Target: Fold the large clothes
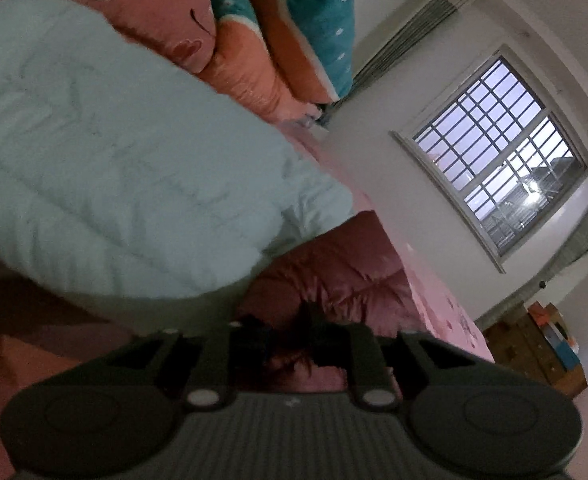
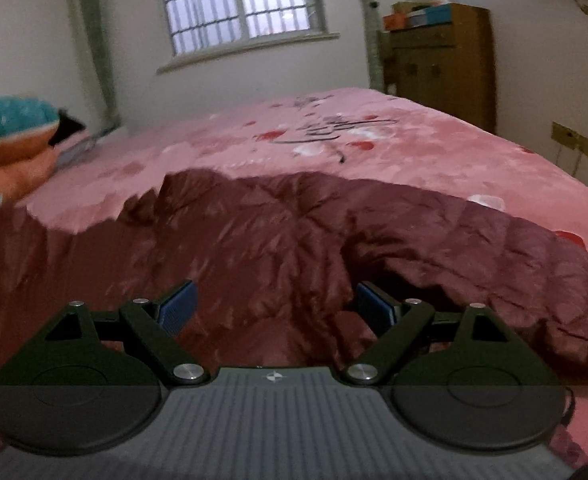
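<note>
The right gripper (image 2: 276, 304) gapes wide, holding nothing, over the maroon padded coat (image 2: 294, 232) near the bed's (image 2: 393, 148) front edge. The left gripper (image 1: 290, 344) looks nearly closed; whether it pinches coat fabric is too blurred to tell.

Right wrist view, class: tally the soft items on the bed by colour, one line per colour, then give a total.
Dark red quilted padded coat: 1
Pink floral bedspread: 1
Teal-and-orange folded blanket: 1
Total: 3

Left gripper (image 1: 290, 344) rolled sideways, jaws narrowly apart, state unclear through blur. Right gripper (image 2: 278, 304) angled downward, jaws spread wide.
</note>
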`<state>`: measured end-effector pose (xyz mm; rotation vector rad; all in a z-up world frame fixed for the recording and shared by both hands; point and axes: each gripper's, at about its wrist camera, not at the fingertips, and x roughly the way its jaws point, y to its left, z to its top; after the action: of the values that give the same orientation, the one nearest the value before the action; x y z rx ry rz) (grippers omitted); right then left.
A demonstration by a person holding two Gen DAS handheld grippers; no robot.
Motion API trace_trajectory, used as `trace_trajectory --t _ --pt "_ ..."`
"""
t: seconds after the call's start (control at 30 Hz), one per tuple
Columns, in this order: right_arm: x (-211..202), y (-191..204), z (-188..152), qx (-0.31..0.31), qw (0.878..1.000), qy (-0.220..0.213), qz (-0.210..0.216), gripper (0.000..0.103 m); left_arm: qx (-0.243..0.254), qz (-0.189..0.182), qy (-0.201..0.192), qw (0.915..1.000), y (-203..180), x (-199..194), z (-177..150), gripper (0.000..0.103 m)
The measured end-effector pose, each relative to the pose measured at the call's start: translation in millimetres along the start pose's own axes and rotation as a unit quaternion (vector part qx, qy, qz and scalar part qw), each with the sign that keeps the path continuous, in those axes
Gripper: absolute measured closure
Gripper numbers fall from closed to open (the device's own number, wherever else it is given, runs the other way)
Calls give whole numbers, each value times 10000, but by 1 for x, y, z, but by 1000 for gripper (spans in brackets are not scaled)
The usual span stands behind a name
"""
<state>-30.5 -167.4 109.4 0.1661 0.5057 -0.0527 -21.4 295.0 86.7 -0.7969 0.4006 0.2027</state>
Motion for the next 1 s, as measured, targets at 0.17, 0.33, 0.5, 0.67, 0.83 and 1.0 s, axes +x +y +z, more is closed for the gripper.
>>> trace_trajectory --t 0.17,0.33,0.5,0.67,0.83,1.0 --pt "-7 -3 0 -58 9999 82 26 0 211 -115 250 9994 6 -12 9 60" --pt "-9 -9 -2 132 9998 124 8 0 148 -423 500 9977 8 -25 11 24" --pt "-16 -14 -4 306 9995 120 -24 0 -296 -653 580 9957 12 -34 18 18" --pt "-7 -4 -10 184 9998 73 -39 0 62 -707 494 9962 4 -53 36 18" --pt "-8 7 -14 14 10000 75 -58 0 65 -376 -314 9988 21 -80 65 4" --pt "-13 20 -18 -278 9996 14 -89 0 -36 34 -672 9977 45 -100 86 4"
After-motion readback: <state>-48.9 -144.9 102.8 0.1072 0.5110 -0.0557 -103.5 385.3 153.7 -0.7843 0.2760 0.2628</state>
